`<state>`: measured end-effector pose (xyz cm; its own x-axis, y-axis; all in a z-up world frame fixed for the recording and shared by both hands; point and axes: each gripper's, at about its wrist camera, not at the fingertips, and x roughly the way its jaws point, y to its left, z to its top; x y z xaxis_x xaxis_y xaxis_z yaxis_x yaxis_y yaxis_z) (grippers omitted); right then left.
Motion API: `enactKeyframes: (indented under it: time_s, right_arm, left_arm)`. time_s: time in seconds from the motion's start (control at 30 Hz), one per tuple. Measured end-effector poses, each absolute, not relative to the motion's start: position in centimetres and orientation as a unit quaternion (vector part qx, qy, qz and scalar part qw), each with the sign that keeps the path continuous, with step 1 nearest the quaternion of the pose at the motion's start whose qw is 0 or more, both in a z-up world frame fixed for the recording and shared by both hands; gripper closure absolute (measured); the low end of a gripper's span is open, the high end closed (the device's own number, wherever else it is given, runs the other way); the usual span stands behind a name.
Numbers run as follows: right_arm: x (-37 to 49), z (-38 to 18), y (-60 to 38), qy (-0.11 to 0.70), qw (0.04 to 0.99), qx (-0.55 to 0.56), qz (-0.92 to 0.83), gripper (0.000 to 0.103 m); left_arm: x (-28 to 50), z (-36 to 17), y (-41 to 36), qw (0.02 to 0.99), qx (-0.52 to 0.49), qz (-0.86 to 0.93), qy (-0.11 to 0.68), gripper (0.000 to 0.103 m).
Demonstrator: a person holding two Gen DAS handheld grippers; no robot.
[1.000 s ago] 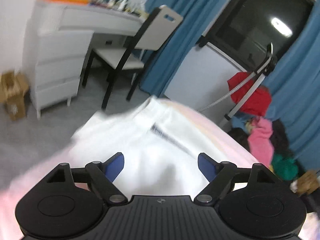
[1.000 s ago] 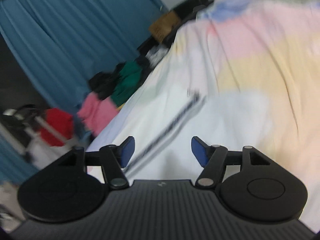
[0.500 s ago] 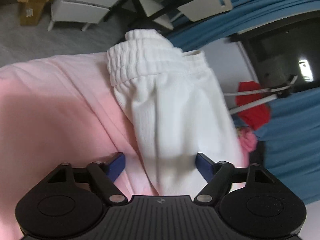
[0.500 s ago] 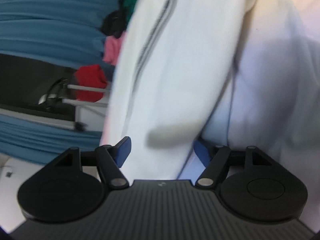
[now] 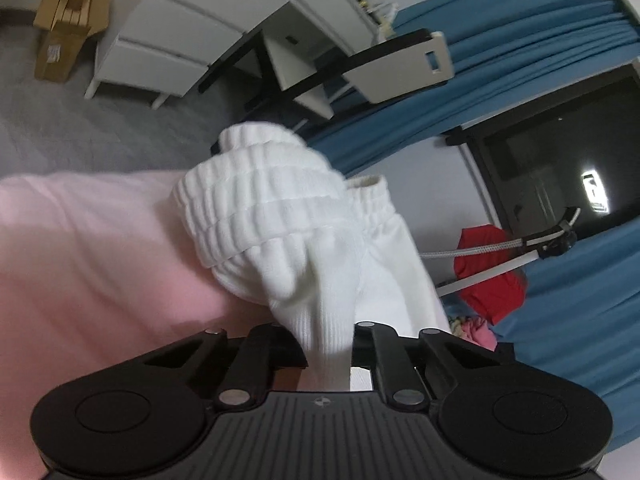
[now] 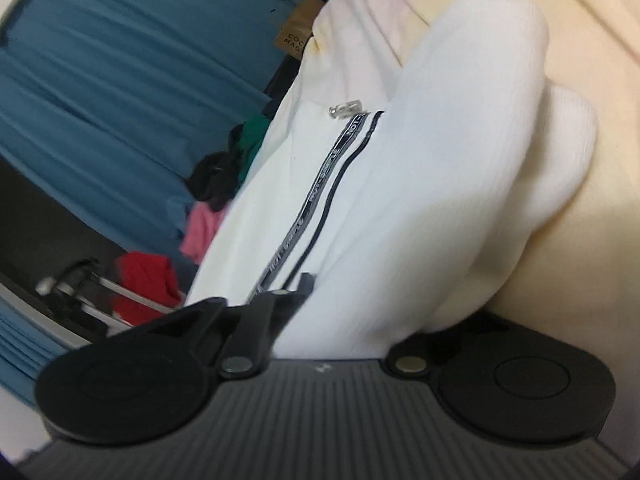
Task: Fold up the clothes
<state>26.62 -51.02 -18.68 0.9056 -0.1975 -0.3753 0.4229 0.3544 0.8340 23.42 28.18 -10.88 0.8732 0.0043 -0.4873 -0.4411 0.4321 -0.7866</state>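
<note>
Left wrist view is showing the left gripper (image 5: 328, 354) pinching white ribbed-knit trousers (image 5: 280, 224) on the pink bedspread (image 5: 92, 248), the right gripper (image 6: 344, 312) clamping them too, apparently mid-fold, needing level carrying across.

Blue curtains (image 5: 520, 48) flank a dark window (image 5: 560, 160); white drawers (image 5: 160, 40) on grey floor (image 5: 80, 120).

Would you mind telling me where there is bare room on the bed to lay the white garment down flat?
The left wrist view shows bare pink bedding, left of the white garment pinched in the left gripper. The right wrist view shows bare yellow bedding to its right. It is crowded toward the blue curtain, where a clothes pile lies.
</note>
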Motion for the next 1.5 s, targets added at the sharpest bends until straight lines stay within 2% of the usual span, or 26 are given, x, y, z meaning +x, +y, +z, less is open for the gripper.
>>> enactKeyframes:
  time_s: [0.37,0.67,0.77,0.93,1.03,1.2,1.23,1.3,1.33,1.4,1.47,1.5]
  right_arm:
    - [19.6,-15.9,-51.3,0.11,0.798,0.569,-0.168,0.09]
    - [12.8,-13.7,-51.4,0.148,0.781,0.589,-0.146,0.09]
    - [10.6,-13.0,-51.5,0.161,0.775,0.596,-0.139,0.09]
    - [9.4,-17.5,-52.5,0.208,0.723,0.64,-0.156,0.09]
    - [9.0,-18.8,-52.7,0.209,0.705,0.661,-0.148,0.089]
    - [8.6,-17.6,-51.9,0.222,0.732,0.626,-0.151,0.088]
    - [8.6,-17.6,-52.0,0.22,0.727,0.632,-0.153,0.087]
    - [8.2,-17.9,-51.9,0.215,0.718,0.644,-0.154,0.086]
    - [7.9,-18.0,-51.8,0.213,0.716,0.647,-0.154,0.085]
    - [8.1,-17.9,-51.9,0.207,0.719,0.646,-0.152,0.074]
    - [8.2,-17.5,-51.8,0.192,0.728,0.641,-0.149,0.051]
    - [8.5,-17.4,-51.8,0.183,0.733,0.638,-0.147,0.048]
  left_arm:
    - [15.1,-4.7,28.6,0.845,-0.49,0.105,0.186,0.095]
    - [3.3,-2.4,31.8,0.809,-0.554,0.097,0.169,0.095]
    - [1.1,-3.1,32.7,0.807,-0.54,0.118,0.208,0.094]
    - [0.2,-5.4,33.4,0.789,-0.517,0.154,0.293,0.092]
    - [-0.5,-5.2,33.5,0.793,-0.501,0.157,0.309,0.082]
    - [-2.0,-3.5,31.2,0.825,-0.429,0.167,0.329,0.054]
    - [-2.2,-2.9,30.4,0.833,-0.409,0.172,0.331,0.051]
    - [-2.8,-1.4,28.6,0.848,-0.371,0.194,0.324,0.037]
    - [-3.2,-0.7,27.7,0.856,-0.352,0.207,0.318,0.033]
    - [-4.3,0.7,25.9,0.876,-0.314,0.223,0.291,0.022]
    - [-5.4,1.6,24.1,0.898,-0.273,0.22,0.265,0.021]
    - [-5.8,2.0,23.2,0.908,-0.254,0.214,0.255,0.021]
